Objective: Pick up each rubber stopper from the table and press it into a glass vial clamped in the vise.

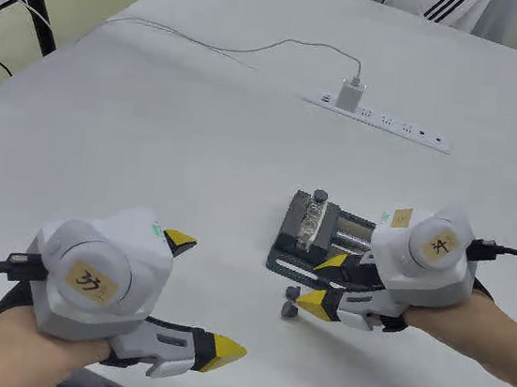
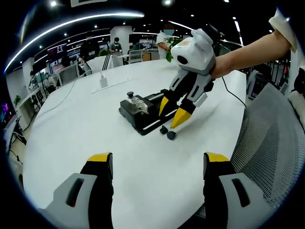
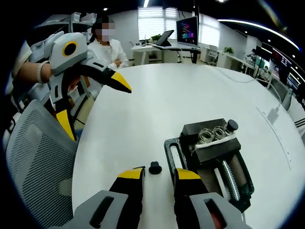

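Observation:
A black vise (image 1: 307, 240) on the white table clamps a row of glass vials (image 3: 212, 134). Two stand open; the far one carries a dark stopper (image 3: 231, 126). A loose dark rubber stopper (image 3: 154, 167) lies on the table just ahead of the gap between my right gripper's (image 3: 159, 174) yellow tips; the jaws are open and nothing sits between them. In the head view that stopper (image 1: 290, 309) lies at the right gripper's (image 1: 320, 282) lower tip, in front of the vise. Two stoppers (image 2: 167, 132) lie by the vise (image 2: 143, 112). My left gripper (image 1: 203, 293) hangs wide open near the front left edge.
A white power strip (image 1: 376, 116) with a charger and cable lies at the back of the table (image 1: 154, 124). A grey mesh chair (image 2: 271, 143) stands at the table's near edge. A person sits beyond the table's edge in the right gripper view.

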Demonstrator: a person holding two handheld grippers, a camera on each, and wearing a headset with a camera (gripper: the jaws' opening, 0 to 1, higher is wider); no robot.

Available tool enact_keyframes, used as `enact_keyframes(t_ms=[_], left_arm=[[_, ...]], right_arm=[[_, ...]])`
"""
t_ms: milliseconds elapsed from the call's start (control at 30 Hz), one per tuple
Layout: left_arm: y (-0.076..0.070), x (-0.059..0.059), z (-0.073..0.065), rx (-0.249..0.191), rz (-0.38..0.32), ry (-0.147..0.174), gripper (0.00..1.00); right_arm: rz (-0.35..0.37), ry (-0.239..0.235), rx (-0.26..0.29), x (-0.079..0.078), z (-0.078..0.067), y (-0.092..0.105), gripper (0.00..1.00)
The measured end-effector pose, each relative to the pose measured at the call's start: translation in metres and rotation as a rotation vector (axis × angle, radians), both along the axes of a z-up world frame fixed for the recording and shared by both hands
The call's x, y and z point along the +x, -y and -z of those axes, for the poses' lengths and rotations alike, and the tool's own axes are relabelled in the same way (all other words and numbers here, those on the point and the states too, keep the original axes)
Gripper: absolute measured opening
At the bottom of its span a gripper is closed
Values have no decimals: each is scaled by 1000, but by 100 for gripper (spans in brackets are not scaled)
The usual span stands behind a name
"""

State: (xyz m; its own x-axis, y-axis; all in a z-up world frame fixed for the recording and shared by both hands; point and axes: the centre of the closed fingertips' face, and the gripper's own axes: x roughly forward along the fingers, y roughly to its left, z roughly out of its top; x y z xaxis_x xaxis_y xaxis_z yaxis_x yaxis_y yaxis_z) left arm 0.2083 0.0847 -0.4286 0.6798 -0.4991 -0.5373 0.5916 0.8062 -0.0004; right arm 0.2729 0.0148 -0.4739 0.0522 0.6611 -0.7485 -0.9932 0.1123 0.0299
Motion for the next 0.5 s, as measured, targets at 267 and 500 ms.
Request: enact_keyframes(t_ms=[267,500], left_arm=[[-2,-1,3,-1,-4,-9,76],[-2,-1,5,-4,-5,-13,75]], right_arm=[[7,-22,3,-2,5,-5,16],[3,-40,5,-3,7,-5,12]])
